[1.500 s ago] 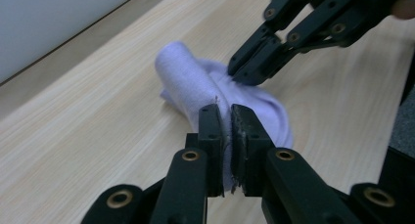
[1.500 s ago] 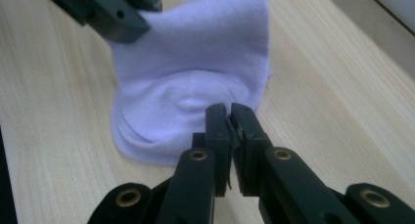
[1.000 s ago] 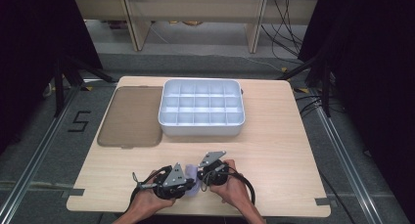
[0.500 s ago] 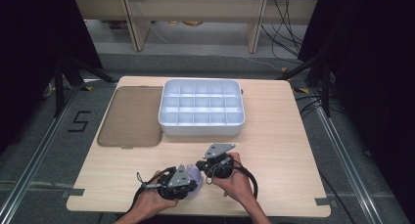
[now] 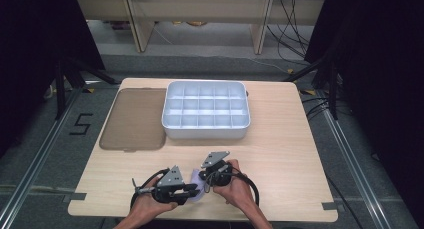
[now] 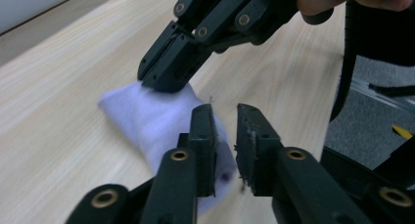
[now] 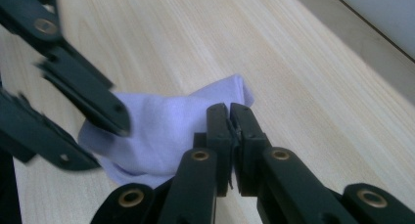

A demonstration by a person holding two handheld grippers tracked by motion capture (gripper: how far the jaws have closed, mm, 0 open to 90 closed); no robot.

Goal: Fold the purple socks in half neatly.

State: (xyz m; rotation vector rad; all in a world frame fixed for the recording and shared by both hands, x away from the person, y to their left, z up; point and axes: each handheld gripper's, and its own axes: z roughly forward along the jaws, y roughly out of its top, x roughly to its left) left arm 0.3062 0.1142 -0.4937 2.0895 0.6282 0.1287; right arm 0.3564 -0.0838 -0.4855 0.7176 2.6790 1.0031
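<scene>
— Pale lilac, that cloth (image 5: 196,185); where does it lie in the high view?
— Near the front edge of the wooden bench (image 5: 280,139), about midway along it, between the two grippers. The left gripper (image 5: 192,188) reaches it from the left, the right gripper (image 5: 204,175) from behind and right. The white compartment tray (image 5: 206,131) sits well apart toward the far edge, with a brown mat (image 5: 132,119) just beside it.
— And the left gripper view?
— The left gripper (image 6: 225,136) has a narrow gap between its jaws; they have just been opening. The cloth (image 6: 147,116) lies against the outer side of one finger, nothing clearly between them. Beyond, the right gripper (image 6: 164,79) bites the cloth's far end.
— The right gripper view?
— The right gripper (image 7: 229,117) is closed tight, jaws nearly together. The cloth (image 7: 161,121) bunches at the tips. Whether its edge is truly pinched here, I cannot tell. The left gripper (image 7: 105,121) stands parted at the cloth's other end.
</scene>
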